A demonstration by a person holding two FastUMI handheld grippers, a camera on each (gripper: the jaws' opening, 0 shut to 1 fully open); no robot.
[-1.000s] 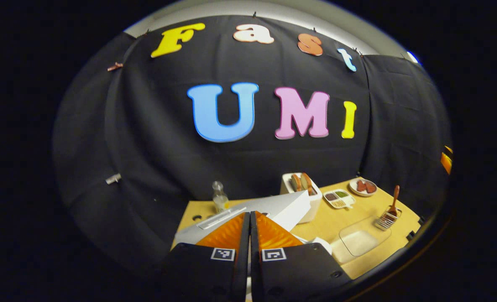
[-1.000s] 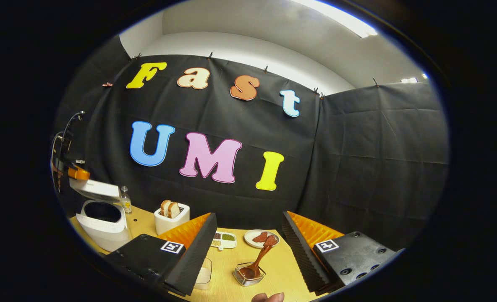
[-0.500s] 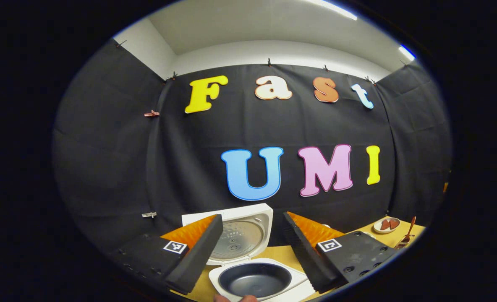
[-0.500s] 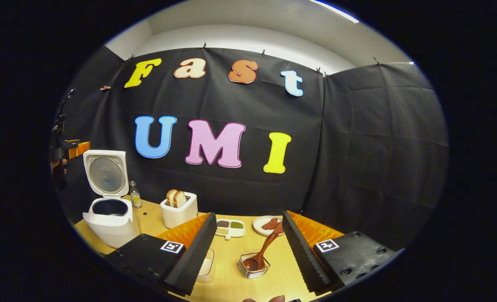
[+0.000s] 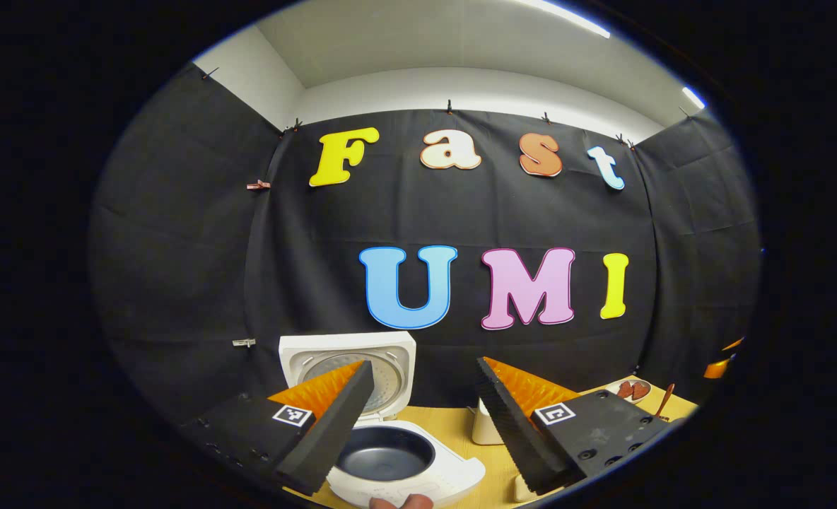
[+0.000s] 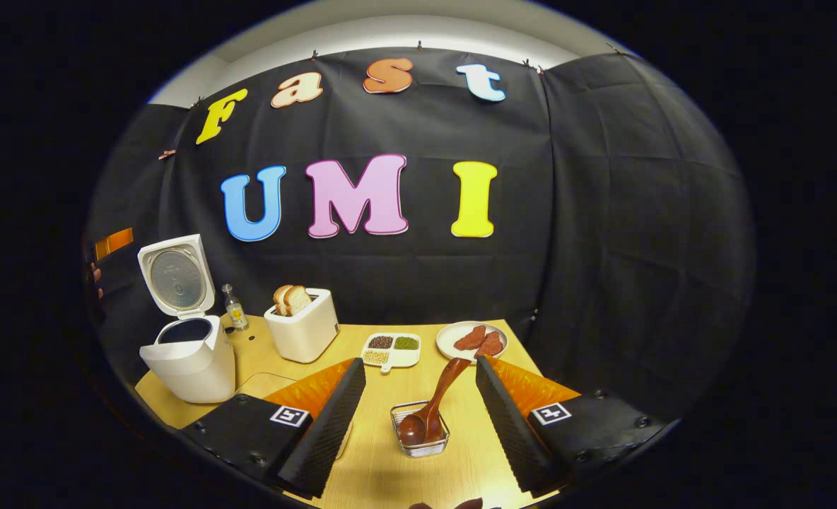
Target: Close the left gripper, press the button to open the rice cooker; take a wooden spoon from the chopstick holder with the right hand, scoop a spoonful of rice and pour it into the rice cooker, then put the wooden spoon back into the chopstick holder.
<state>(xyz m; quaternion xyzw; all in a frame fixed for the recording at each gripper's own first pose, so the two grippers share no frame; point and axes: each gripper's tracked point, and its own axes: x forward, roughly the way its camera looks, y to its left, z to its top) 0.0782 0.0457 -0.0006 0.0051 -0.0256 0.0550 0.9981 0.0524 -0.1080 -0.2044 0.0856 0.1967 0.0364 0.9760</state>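
White cooker: rice cooker at far left of table in right gripper view, lid swung up and standing open, dark inner pot exposed in left gripper view.
Left gripper: fingers spread wide apart, gripping nothing, hovering just above and in front of cooker rim.
Bottle: small clear bottle just right of cooker lid.
Toaster: white toaster with 2 bread slices sticking up, right of bottle.
Divided dish: white tray with dark, green and pale grains, right of toaster.
Chopstick holder: wire basket near table's front edge, between fingers of right gripper.
Wooden spoon: bowl down in holder, handle leaning up and to right.
Plate: round plate with reddish slices, behind holder and slightly right.
Right gripper: fingers wide apart, empty, 1 on each side of holder, not touching spoon.
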